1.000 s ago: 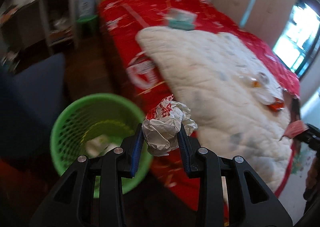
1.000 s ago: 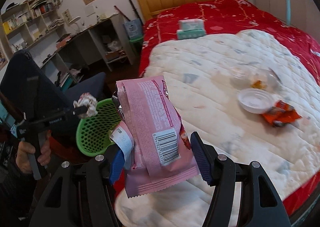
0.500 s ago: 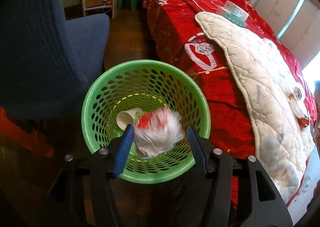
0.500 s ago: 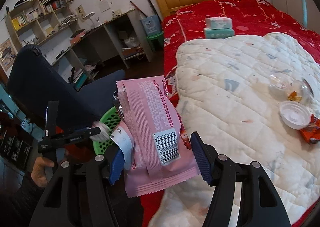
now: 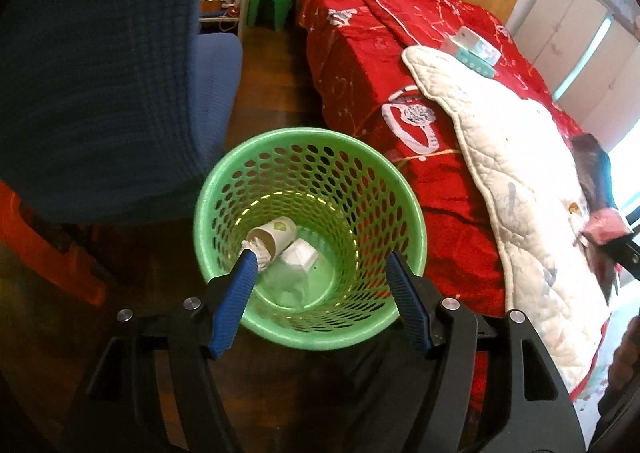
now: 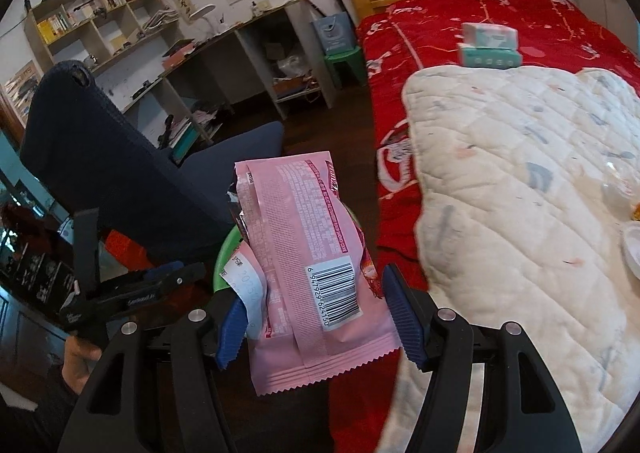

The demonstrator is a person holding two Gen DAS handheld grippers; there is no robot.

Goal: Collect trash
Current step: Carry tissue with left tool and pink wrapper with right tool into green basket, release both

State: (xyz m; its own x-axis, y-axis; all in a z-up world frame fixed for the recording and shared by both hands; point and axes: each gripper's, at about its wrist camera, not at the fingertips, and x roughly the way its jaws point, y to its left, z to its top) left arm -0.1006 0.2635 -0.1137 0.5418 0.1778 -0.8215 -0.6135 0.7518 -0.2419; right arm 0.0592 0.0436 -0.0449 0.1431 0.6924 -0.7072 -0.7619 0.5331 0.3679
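My left gripper (image 5: 319, 255) hangs over the green mesh basket (image 5: 400, 189) with its jaws opening and nothing between the pads. Down in the basket lie a paper cup (image 5: 276, 233), a white folded piece (image 5: 300, 253) and a blurred pale lump (image 5: 284, 281). My right gripper (image 6: 316, 293) is shut on a pink snack packet (image 6: 304, 245) that stands upright, barcode facing me; a white label (image 6: 244, 281) hangs by its left pad. Behind the packet a sliver of the basket (image 6: 226, 253) shows, with the left gripper (image 6: 160, 277) beside it.
A dark blue office chair (image 5: 100, 73) stands left of the basket. The bed with red cover (image 5: 360, 73) and white quilt (image 5: 520, 173) is on its right, with a tissue box (image 5: 472, 45) on it. A desk with shelves (image 6: 240, 53) lines the far wall.
The left gripper came over the basket, opened and let go of the crumpled red-and-white wrapper, which fell in. The right gripper carried the pink packet leftwards, nearer the basket.
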